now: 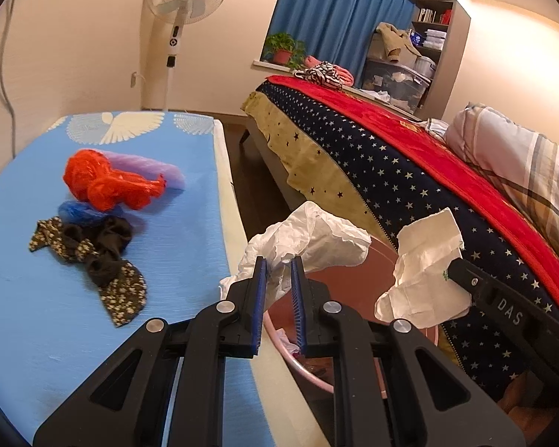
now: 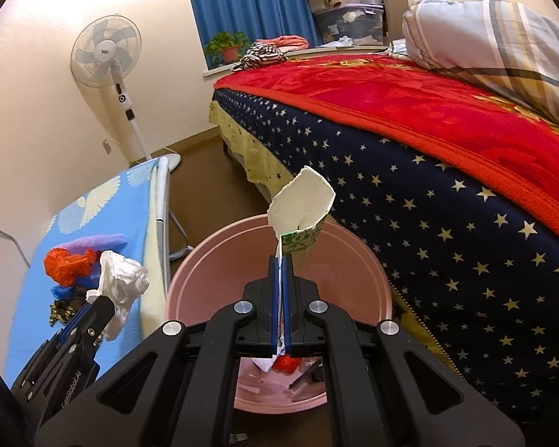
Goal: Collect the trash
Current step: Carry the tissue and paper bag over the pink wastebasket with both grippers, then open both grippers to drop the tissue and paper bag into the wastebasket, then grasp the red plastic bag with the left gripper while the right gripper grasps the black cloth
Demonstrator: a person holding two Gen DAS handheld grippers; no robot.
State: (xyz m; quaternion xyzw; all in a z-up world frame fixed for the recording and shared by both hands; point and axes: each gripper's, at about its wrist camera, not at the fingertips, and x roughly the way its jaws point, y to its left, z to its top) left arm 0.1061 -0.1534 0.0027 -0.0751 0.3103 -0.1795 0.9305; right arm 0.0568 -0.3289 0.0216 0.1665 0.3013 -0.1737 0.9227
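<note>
A round pink plastic bin (image 2: 205, 272) with a smooth rim stands on the floor between a bed with a star-printed navy cover (image 2: 447, 223) and an ironing board (image 1: 93, 260) with a blue cover printed with a white dove. The left gripper (image 1: 278, 264), black with ribbed blue pads, is clamped narrowly on a crinkled white plastic bag (image 1: 316, 238), held at the board's edge beside the bin. The right gripper (image 2: 281, 260) is pinched fully together on a creased white paper wrapper (image 2: 302, 205) with green printing too small to read, held above the bin. Raised letters "DAS" show on the right gripper; "GenRobot.AI" on the left. On the board lie a fuzzy red-orange bundle (image 1: 104, 182), a purple piece, a blue piece and dark floral cloth (image 1: 93, 260).
</note>
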